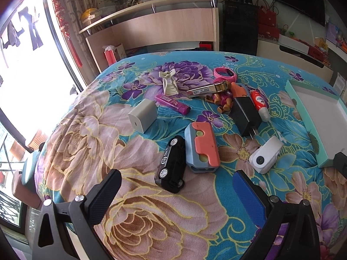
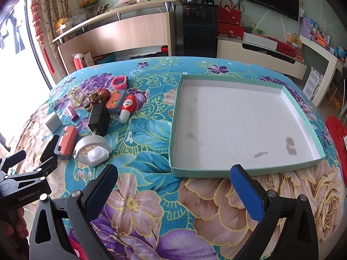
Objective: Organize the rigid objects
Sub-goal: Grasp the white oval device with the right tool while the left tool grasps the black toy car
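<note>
- The left gripper (image 1: 176, 192) hangs with its jaws wide apart and empty, just short of the black toy car (image 1: 171, 164), which lies on its side on the flowered bedspread (image 1: 86, 134).
- The right gripper (image 2: 173, 186) is likewise spread and empty, hovering at the near rim of the empty teal tray (image 2: 180, 171).
- The step in hand looks like the first pick: the car is nearest and lies clear on the left.
- Its right flank is touching the blue-and-coral case (image 1: 201, 147), so I would close across the car's narrow body, roof to underside, without catching the case.
- The soft cover may give; descend gently, lift straight up, then carry it across to the tray.
</note>
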The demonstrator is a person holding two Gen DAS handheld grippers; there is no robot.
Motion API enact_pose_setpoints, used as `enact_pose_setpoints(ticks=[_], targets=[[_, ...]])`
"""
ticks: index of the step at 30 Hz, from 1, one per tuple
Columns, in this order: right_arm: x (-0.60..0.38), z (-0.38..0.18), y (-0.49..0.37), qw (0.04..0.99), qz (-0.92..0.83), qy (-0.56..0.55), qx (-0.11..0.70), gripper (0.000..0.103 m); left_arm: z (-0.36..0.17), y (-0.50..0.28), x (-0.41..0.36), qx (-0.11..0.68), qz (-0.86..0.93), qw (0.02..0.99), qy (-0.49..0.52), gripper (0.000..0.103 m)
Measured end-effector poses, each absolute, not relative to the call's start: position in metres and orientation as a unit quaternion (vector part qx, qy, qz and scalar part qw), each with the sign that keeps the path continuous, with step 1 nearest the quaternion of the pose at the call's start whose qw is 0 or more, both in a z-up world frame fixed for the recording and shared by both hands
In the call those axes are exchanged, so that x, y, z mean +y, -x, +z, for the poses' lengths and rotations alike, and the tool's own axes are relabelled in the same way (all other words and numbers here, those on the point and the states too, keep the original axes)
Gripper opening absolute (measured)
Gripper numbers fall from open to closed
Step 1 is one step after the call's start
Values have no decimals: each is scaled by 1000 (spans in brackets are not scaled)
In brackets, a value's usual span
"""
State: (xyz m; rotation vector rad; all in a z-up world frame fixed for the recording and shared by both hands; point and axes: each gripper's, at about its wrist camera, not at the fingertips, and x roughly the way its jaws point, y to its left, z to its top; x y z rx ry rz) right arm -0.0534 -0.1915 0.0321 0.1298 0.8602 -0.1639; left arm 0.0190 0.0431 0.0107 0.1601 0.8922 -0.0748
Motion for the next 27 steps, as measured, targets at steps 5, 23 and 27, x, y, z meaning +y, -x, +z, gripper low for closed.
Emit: enact_pose_setpoints(ticks=[5,23,27], targets=[[-167,42,33,909,-34,-44,414,103,9,-31,55,431,-36,899,-70,103],[-99,0,-15,877,50,-2,478,103,-20,-53,76,459,-50,885,-59,87],[-94,-6,-22,872,53,0,486,103,-26,-56,76,465,-55,882,-57,78]])
